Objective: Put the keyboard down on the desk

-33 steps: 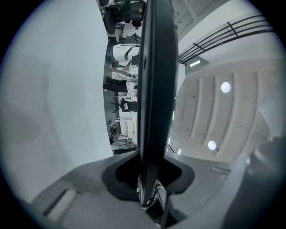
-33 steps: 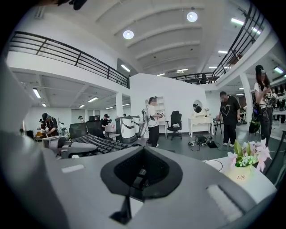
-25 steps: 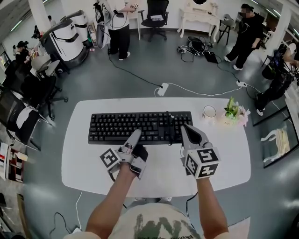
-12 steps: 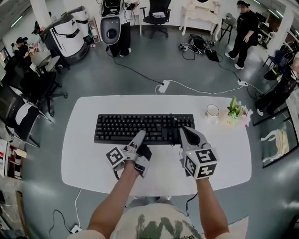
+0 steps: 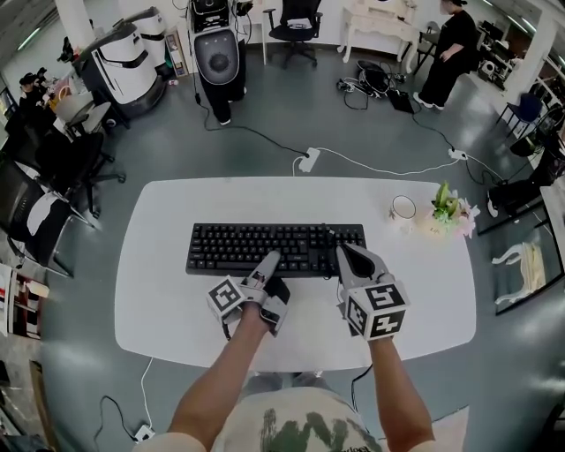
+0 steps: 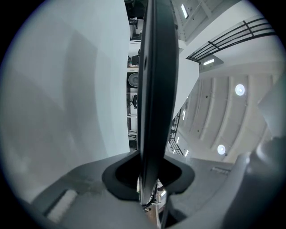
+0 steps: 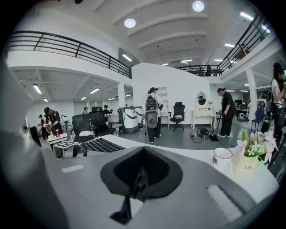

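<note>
Left gripper (image 5: 269, 261) pinching keyboard (image 5: 252, 247) at near edge, right gripper (image 5: 345, 253) pressed together (empty) — wide desk (image 5: 159, 296) margins around

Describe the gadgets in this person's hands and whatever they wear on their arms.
The left gripper and the right gripper are pale grey with tapered, black-lined jaws. Each carries a cube printed with black-and-white square markers. The forearms are bare below a light T-shirt with dark print.

Head view: white mug (image 5: 403, 208) at 2 o'clock, with flower pot (image 5: 446, 214) just beside it at its 3 o'clock. On the floor: power strip (image 5: 307, 161) at 12 o'clock, office chair (image 5: 298, 22) beyond it, white machine (image 5: 124, 62) at 10 o'clock, standing person (image 5: 448, 48) at 1 o'clock.
</note>
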